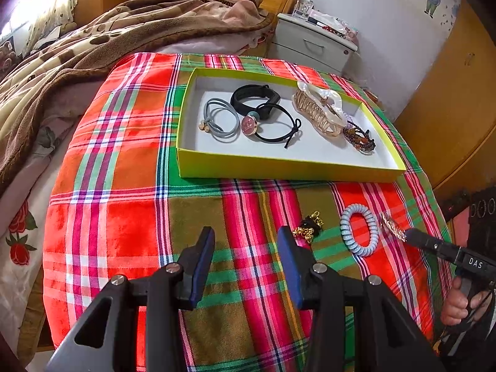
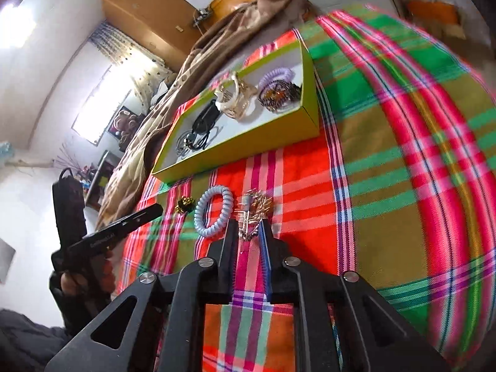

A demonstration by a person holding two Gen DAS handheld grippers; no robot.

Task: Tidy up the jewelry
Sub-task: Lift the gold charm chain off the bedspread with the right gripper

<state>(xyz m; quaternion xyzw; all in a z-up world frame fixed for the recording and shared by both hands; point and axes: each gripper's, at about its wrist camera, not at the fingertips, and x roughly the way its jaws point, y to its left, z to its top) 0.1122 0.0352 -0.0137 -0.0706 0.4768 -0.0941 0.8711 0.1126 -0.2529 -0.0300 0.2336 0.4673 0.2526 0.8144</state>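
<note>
A yellow-green box (image 1: 288, 172) (image 2: 235, 145) on the plaid cloth holds hair ties, a black band (image 1: 254, 97), a pearly claw clip (image 1: 322, 108) and a bead bracelet (image 1: 359, 139). On the cloth in front lie a gold-and-black chain piece (image 1: 308, 226) (image 2: 185, 203), a light blue spiral hair tie (image 1: 359, 229) (image 2: 214, 210) and a gold hair clip (image 1: 393, 229) (image 2: 252, 214). My right gripper (image 2: 250, 231) (image 1: 410, 235) is closed around the near end of the gold hair clip. My left gripper (image 1: 245, 241) is open and empty above the cloth, left of the chain piece.
The plaid cloth (image 1: 124, 186) covers a bed end, with a brown blanket (image 1: 93, 46) behind. A white nightstand (image 1: 313, 43) and wooden wardrobe (image 1: 449, 108) stand beyond the box. The cloth drops off at its left and near edges.
</note>
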